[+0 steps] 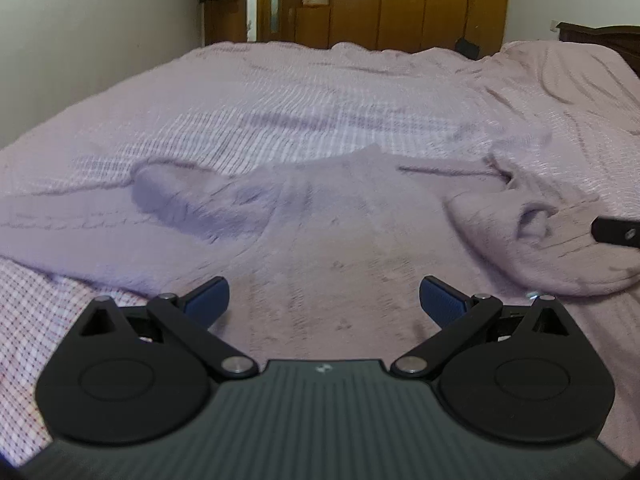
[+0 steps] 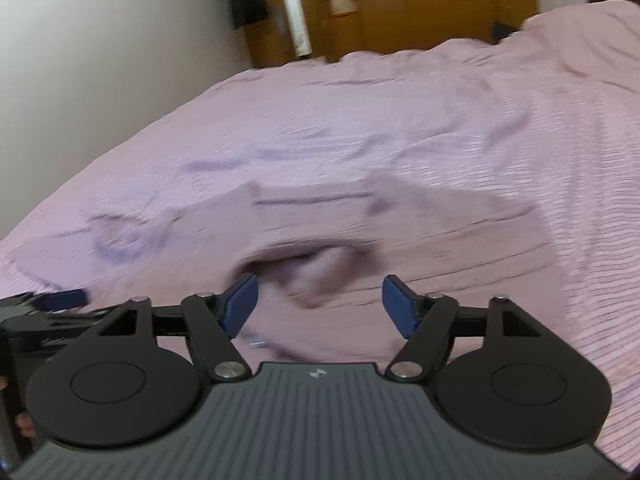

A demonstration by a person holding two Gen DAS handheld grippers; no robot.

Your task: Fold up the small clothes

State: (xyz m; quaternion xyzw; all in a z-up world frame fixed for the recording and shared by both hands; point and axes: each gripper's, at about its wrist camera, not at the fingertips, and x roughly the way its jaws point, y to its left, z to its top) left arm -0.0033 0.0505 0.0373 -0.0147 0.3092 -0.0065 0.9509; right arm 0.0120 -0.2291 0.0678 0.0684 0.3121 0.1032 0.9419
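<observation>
A pale lilac fleece garment point(image 1: 320, 220) lies spread on the bed, with one sleeve stretched to the left point(image 1: 80, 228) and a bunched, turned-over part at the right point(image 1: 540, 240). My left gripper point(image 1: 324, 292) is open just above the garment's near part, with nothing between its blue pads. One black finger of my right gripper point(image 1: 616, 232) shows at the right edge, over the bunched part. In the blurred right wrist view, my right gripper point(image 2: 320, 292) is open low over the garment point(image 2: 400, 232). A raised fold point(image 2: 320, 276) lies just beyond its pads, which do not press on it.
A pink checked bedspread point(image 1: 280, 92) covers the wide bed. Wooden wardrobes point(image 1: 420, 0) stand behind it, with a white wall on the left and a dark headboard point(image 1: 600, 36) at the far right. A small dark object point(image 1: 468, 46) sits at the bed's far edge.
</observation>
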